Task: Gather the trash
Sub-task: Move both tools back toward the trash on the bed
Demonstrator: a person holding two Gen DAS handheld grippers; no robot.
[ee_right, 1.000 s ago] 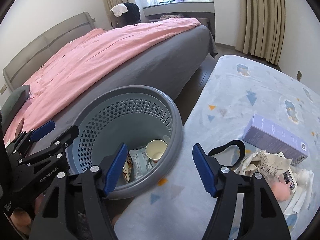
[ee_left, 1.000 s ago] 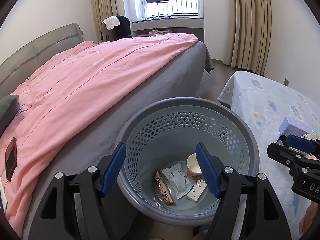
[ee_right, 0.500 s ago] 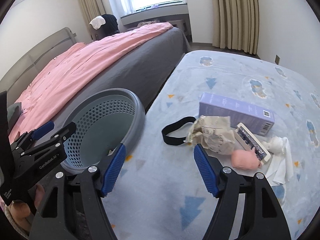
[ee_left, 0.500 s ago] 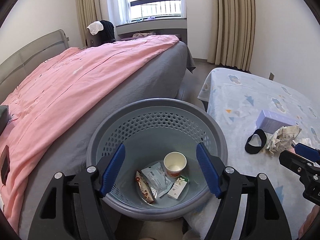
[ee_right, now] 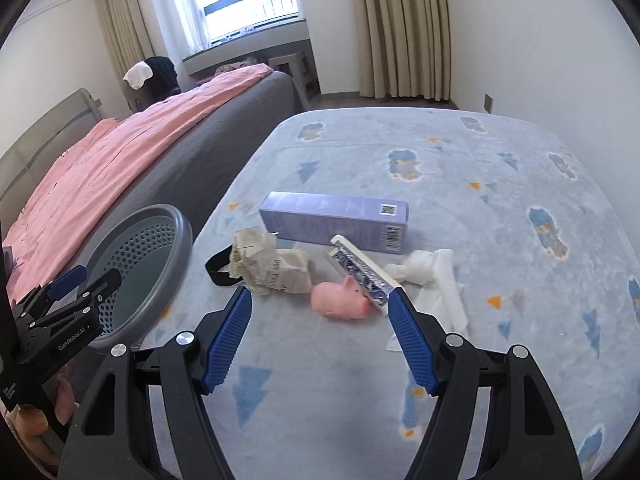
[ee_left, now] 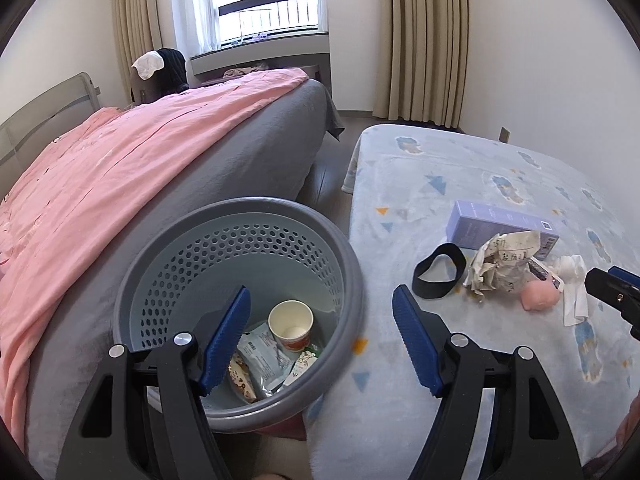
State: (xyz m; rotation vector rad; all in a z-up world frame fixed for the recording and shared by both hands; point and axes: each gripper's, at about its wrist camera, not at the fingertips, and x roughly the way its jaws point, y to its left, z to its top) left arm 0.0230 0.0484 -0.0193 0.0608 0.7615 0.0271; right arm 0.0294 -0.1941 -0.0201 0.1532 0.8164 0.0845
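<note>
A grey perforated basket (ee_left: 240, 216) stands between the bed and the blue blanket; it holds a paper cup (ee_left: 290, 325) and several wrappers (ee_left: 260, 360). My left gripper (ee_left: 320, 344) is open and empty over its right rim. My right gripper (ee_right: 318, 338) is open and empty, just short of a pile on the blanket: crumpled paper (ee_right: 272, 266), a pink pig toy (ee_right: 340, 300), a flat patterned packet (ee_right: 362, 270), white tissue (ee_right: 432, 276), a purple box (ee_right: 334, 220) and a black band (ee_right: 218, 270). The pile also shows in the left wrist view, with the crumpled paper (ee_left: 504, 264).
A bed with a pink cover (ee_left: 120, 168) and grey sheet lies left of the basket. The blue patterned blanket (ee_right: 460, 184) covers a raised surface on the right. Curtains (ee_left: 424, 40) and a window stand at the far wall.
Both grippers have swung right, away from the basket toward the blanket. The pile now sits just ahead of my right gripper. Both stay open.
</note>
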